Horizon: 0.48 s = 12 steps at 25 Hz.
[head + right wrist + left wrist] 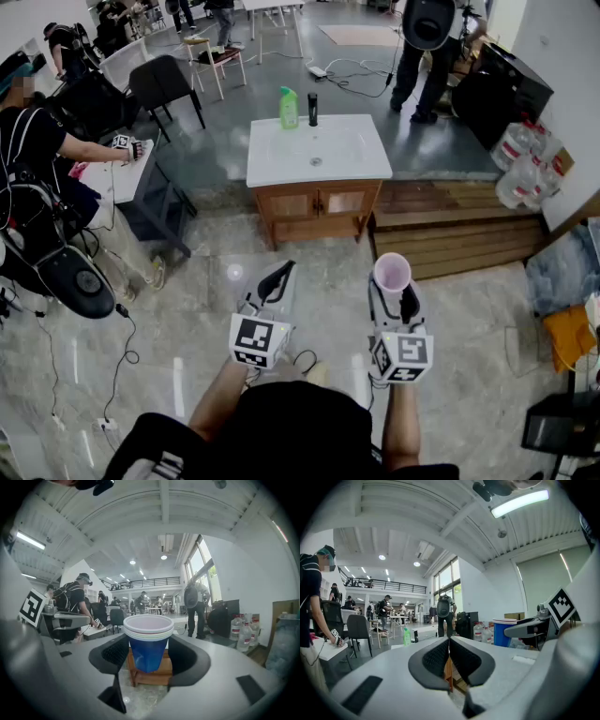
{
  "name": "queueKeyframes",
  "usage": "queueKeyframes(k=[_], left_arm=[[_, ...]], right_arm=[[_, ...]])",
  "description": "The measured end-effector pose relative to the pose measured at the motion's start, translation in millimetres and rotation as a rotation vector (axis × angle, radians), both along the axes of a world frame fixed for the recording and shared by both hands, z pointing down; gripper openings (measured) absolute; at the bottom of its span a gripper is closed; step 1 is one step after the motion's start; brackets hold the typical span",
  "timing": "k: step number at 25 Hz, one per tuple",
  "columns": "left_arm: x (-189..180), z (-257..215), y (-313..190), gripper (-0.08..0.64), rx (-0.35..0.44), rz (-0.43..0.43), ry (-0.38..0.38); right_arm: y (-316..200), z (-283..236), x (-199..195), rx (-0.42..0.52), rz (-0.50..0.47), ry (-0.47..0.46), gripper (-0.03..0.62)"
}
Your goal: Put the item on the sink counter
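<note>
My right gripper (395, 296) is clamped on the stack of blue cups (148, 648), which stands upright. My left gripper (449, 659) has its jaws together and holds nothing. The sink counter (281, 156) is at twelve o'clock, well apart from the cups.

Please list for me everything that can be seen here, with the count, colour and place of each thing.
sink counter: one, white top on wooden cabinet, ahead, centre
green bottle: one, green, counter's back edge
black bottle: one, black, beside the green bottle
water bottles: several, clear, far right
chair: one, black, back left
cup stack: one, blue, between the right jaws
left hand-held gripper: one, grey, jaws together, empty
right hand-held gripper: one, grey, closed on the cup stack
</note>
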State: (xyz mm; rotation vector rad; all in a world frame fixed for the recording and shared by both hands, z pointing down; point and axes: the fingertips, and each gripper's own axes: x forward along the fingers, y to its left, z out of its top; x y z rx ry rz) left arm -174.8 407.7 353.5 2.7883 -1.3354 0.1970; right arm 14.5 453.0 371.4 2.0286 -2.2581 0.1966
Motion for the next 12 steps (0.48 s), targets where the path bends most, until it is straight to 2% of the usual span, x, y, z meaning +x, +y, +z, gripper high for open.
queueKeyframes(k=[7,12], left_arm=[[9,-5,2,0.006,0.044,-0.006,0.002],[15,-1,0,0.006,0.015,-0.002,-0.005]], right_arm=[[2,3,10,0.004,0.000,-0.005,0.264],[-2,4,14,-0.004,-0.002,0.002,0.264]])
